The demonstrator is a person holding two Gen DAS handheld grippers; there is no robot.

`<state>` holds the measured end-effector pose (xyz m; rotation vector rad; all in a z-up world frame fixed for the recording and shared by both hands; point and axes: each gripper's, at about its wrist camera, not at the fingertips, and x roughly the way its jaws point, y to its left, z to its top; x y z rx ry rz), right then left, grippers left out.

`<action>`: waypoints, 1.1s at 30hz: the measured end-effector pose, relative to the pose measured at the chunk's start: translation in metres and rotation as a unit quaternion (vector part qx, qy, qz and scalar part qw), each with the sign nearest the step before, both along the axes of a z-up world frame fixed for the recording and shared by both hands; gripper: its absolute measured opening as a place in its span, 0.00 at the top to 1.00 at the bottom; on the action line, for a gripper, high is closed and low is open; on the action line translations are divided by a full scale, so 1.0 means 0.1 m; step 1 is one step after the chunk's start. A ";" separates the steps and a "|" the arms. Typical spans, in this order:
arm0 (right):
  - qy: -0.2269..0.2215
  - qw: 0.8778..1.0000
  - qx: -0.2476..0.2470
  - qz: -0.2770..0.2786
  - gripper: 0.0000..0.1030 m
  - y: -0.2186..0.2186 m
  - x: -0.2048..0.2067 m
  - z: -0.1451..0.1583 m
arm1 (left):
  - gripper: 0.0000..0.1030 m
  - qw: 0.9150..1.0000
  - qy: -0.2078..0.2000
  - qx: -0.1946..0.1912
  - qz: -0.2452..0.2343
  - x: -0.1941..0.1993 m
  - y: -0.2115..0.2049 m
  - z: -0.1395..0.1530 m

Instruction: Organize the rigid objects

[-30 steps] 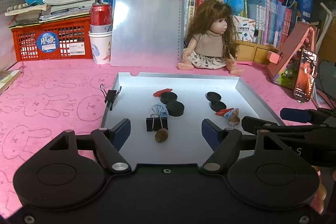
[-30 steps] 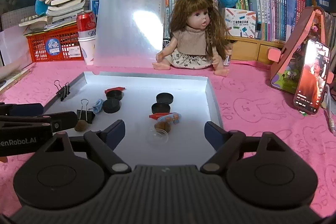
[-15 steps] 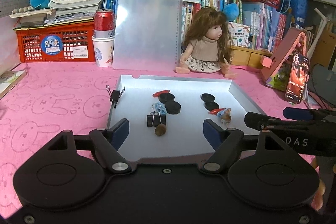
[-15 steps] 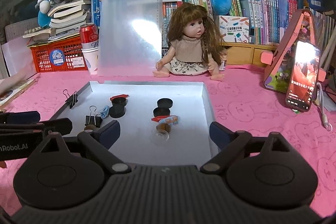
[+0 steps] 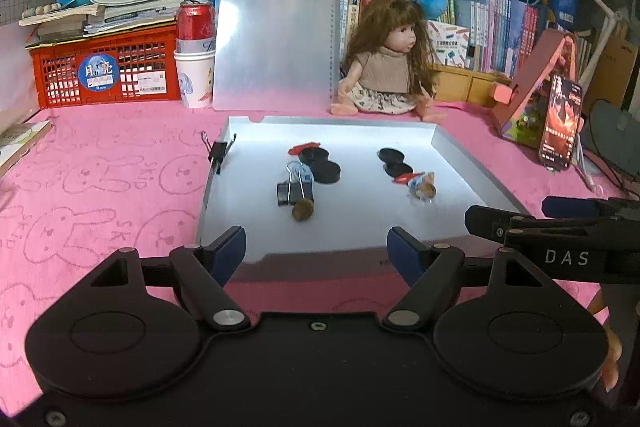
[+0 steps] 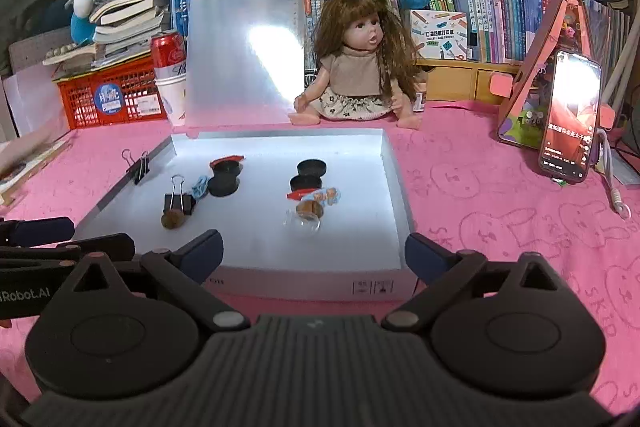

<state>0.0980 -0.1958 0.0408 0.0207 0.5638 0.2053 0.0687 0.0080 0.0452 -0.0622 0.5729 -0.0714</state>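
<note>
A shallow white tray [image 5: 460, 163] [image 6: 394, 179] lies on the pink cloth. Inside it are black round caps [image 5: 326, 171] [image 6: 310, 167], a black binder clip [image 5: 294, 189] [image 6: 178, 201], two brown corks [image 5: 303, 209] [image 6: 308, 207], small red pieces and a clear cap [image 6: 303, 223]. Another binder clip [image 5: 218, 151] [image 6: 138, 165] is clipped on the tray's left rim. My left gripper [image 5: 316, 255] is open and empty at the tray's near edge. My right gripper [image 6: 314, 255] is open and empty at the near edge too.
A doll [image 5: 386, 67] sits behind the tray beside an upright clipboard [image 5: 276, 27]. A red crate [image 5: 104, 71], a cup with a red can [image 5: 194, 67], books and plush toys line the back. A phone on a pink stand [image 5: 560, 123] stands at the right.
Both grippers have drawn back toward me from over the tray to its near edge, staying open. The objects in the tray have not moved.
</note>
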 end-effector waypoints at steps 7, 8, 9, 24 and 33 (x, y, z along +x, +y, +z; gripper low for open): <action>0.013 1.000 0.000 0.003 0.00 0.02 -0.07 -0.09 | 0.25 1.000 0.013 0.006 0.003 -0.04 0.00 -0.11; 0.015 1.000 0.000 0.003 0.00 0.02 -0.07 -0.11 | 0.25 1.000 0.016 0.008 0.005 -0.04 0.01 -0.13; 0.018 1.000 -0.002 0.003 0.00 0.02 -0.07 -0.13 | 0.25 1.000 0.018 0.010 0.006 -0.04 0.01 -0.15; 0.044 0.999 -0.007 -0.005 0.00 0.03 -0.05 -0.31 | 0.22 0.998 0.049 0.018 0.022 0.00 0.02 -0.33; 0.060 0.998 -0.014 -0.005 0.00 0.04 -0.02 -0.40 | 0.15 0.997 0.058 0.028 0.030 0.05 0.01 -0.41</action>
